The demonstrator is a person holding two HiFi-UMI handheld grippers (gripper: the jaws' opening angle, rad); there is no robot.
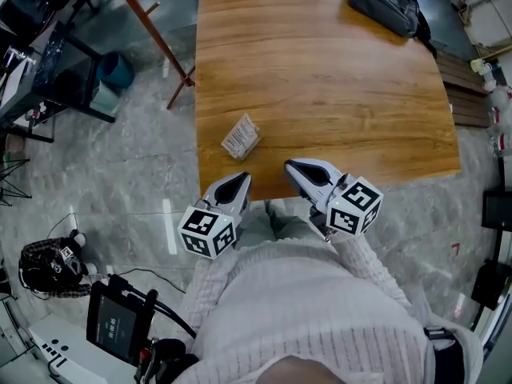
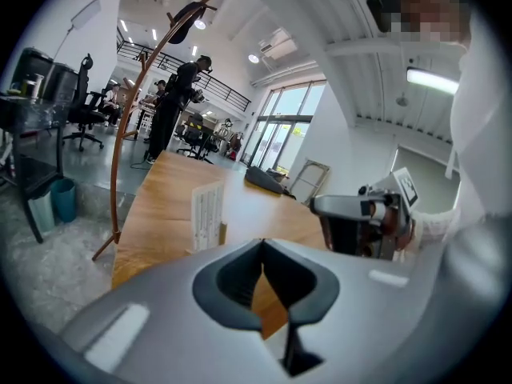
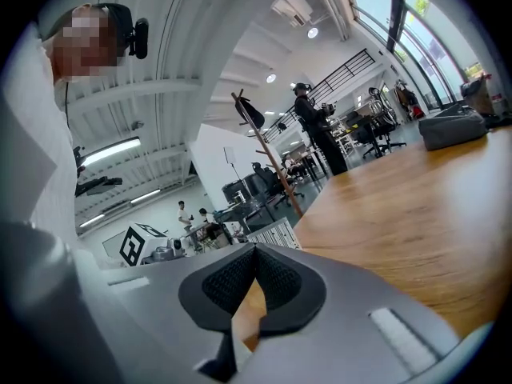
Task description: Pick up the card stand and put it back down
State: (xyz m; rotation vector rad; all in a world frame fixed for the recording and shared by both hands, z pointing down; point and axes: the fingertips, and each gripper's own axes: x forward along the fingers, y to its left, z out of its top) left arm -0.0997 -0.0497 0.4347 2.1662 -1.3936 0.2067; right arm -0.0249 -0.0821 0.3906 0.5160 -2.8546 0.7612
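The card stand (image 1: 241,137), a small upright holder with a white printed card, stands on the wooden table (image 1: 336,86) near its front left edge. My left gripper (image 1: 238,181) hovers at the table's front edge, just short of the stand, jaws shut and holding nothing. The left gripper view shows the stand (image 2: 207,214) ahead and slightly left of the closed jaw tips (image 2: 262,248). My right gripper (image 1: 293,167) is beside the left one, to the stand's right, also shut and holding nothing. The stand (image 3: 276,233) shows past the right gripper's tips (image 3: 256,250).
A black bag (image 1: 386,3) lies at the table's far right corner. A wooden coat rack (image 1: 152,30) and a blue bin (image 1: 117,70) stand on the floor to the left. In the left gripper view, people (image 2: 172,102) stand at desks far behind.
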